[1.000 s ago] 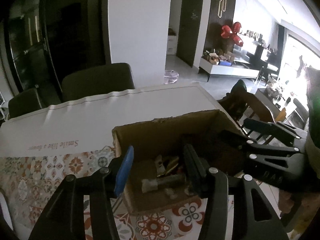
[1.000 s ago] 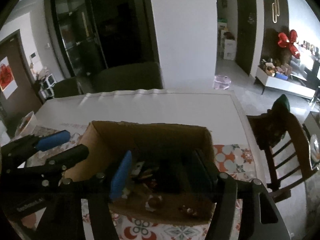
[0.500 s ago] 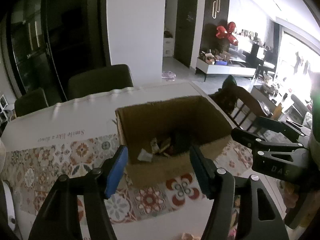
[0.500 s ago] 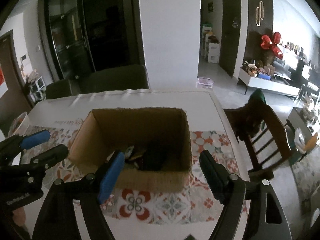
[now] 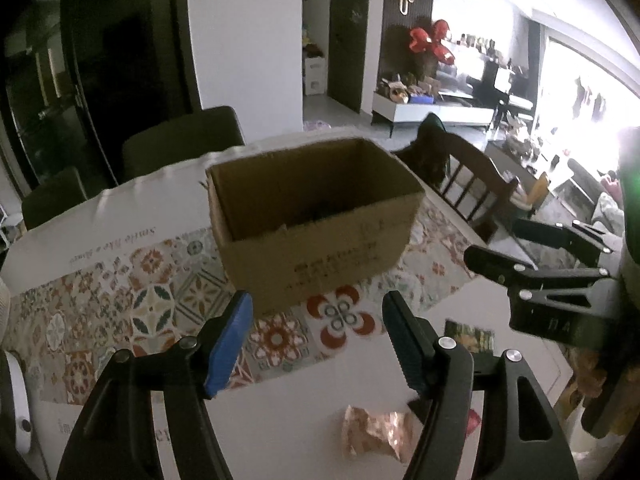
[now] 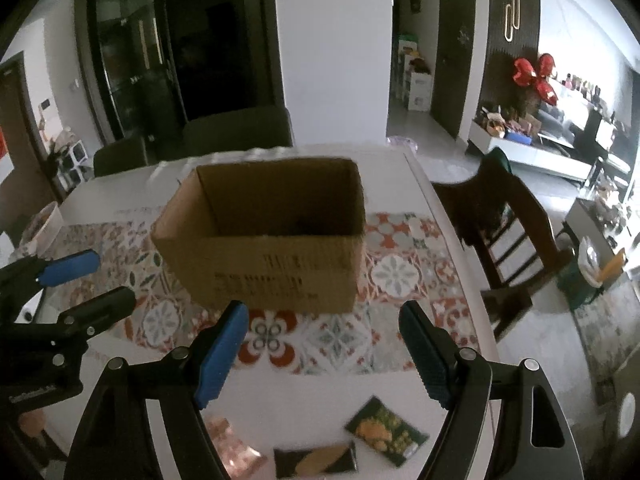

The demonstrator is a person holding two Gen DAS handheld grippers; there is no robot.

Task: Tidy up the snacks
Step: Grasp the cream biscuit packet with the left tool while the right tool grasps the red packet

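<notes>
Snacks point(image 6: 386, 431) lie flat in crinkled foil wrappers.

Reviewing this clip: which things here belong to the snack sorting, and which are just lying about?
Job:
cardboard box
pink packet
green packet
dark packet

Lying about:
patterned mat
wooden chair
bowl

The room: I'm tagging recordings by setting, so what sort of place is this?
Likely a home's dining area opening onto a living room: a dining table with a patterned runner, wooden chair and TV console.
</notes>
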